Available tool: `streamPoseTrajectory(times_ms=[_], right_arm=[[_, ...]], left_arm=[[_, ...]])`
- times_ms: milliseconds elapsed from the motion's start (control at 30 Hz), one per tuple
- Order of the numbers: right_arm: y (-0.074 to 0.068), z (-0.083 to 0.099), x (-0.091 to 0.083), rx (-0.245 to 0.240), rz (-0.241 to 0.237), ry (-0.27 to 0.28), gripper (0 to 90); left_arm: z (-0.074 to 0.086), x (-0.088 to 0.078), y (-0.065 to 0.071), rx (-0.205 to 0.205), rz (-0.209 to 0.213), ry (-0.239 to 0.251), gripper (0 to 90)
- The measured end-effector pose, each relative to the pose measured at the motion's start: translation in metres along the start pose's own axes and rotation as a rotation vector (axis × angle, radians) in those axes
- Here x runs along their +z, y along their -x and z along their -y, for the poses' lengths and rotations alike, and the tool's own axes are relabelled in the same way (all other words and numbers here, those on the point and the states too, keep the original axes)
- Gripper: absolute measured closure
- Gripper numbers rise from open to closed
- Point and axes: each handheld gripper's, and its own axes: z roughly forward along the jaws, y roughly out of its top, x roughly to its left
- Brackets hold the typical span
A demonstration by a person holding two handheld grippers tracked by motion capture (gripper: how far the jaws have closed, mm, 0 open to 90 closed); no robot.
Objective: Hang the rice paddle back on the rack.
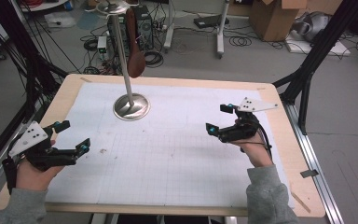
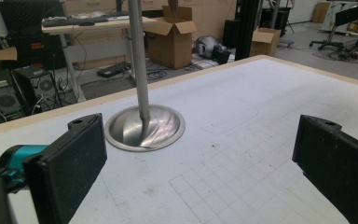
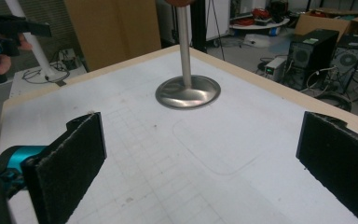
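A metal stand with a round base (image 1: 131, 108) and a thin pole (image 1: 120, 46) rises from the back left of the white gridded mat (image 1: 168, 154). A brown spoon-shaped object (image 1: 135, 58) hangs from its top. My left gripper (image 1: 74, 136) is held at the table's left edge, open and empty, facing the stand's base (image 2: 144, 128). My right gripper (image 1: 219, 119) is held at the right, open and empty too, and its view looks toward the base (image 3: 188, 92) and pole (image 3: 182, 42). In each gripper view the jaws stand wide apart over bare mat.
The mat covers a wooden table (image 1: 65, 93). Black frame struts (image 1: 307, 70) stand at the table's right and left. On the floor beyond lie cables, computer towers (image 1: 142, 21) and cardboard boxes (image 1: 272, 16).
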Motion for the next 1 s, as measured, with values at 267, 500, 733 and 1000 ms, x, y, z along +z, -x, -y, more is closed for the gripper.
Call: streamPoseTrajectory(times_ms=[267, 500, 733, 1000], right_arm=[[0.008, 0.017, -0.012, 0.027, 0.028, 0.012, 0.5], [0.014, 0.031, -0.024, 0.051, 0.058, 0.001, 0.5], [0.017, 0.039, -0.034, 0.056, 0.083, -0.001, 0.4], [0.024, 0.049, -0.050, 0.093, 0.118, 0.025, 0.5]], left_arm=[[0.001, 0.000, -0.001, -0.001, -0.003, 0.000, 3.3], [0.001, -0.001, -0.001, -0.001, -0.007, -0.001, 3.3], [0.001, -0.002, -0.002, 0.001, -0.009, 0.000, 3.3], [0.001, -0.003, -0.003, -0.002, -0.015, 0.002, 3.3]])
